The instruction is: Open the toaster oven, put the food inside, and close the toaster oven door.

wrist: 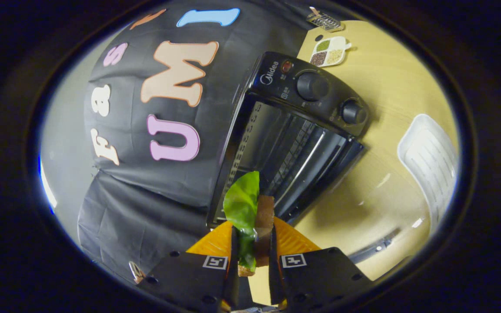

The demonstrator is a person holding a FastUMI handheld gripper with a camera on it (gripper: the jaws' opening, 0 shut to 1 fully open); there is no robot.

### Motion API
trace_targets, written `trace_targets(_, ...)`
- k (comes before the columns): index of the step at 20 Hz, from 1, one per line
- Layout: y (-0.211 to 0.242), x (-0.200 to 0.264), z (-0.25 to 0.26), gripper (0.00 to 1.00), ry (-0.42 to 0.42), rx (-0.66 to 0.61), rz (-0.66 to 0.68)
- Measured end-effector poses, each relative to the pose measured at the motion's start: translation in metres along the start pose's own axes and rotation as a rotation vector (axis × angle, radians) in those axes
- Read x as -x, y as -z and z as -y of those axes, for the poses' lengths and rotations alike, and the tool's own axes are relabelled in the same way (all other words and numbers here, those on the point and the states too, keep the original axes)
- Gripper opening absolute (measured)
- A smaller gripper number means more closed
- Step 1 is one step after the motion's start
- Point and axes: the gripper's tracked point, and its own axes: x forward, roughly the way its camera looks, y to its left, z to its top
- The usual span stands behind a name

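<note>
The claw [252,243] pinches the green-leafed brown sandwich [250,213] edgewise, its long axis aimed straight ahead at the black toaster oven's [294,130] open cavity.

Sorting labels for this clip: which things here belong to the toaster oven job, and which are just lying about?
Job: black toaster oven, door open; leafy green and brown sandwich pinched in the orange-fingered gripper.

Lying about: white ribbed plastic tray; white four-part dish of grains; small metal wire basket.
</note>
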Motion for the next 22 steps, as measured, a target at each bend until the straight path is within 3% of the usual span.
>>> trace_targets(7, -0.024, -0.062, 0.012, 0.31, 0.065, -0.049, 0.146)
trace_targets(18, -0.039, -0.099, 0.032, 0.3, 0.092, 0.054, 0.157)
trace_targets(20, -0.04, -0.095, 0.033, 0.34, 0.115, 0.085, 0.134)
trace_targets(22, -0.044, -0.09, 0.035, 0.47, 0.163, 0.144, 0.126)
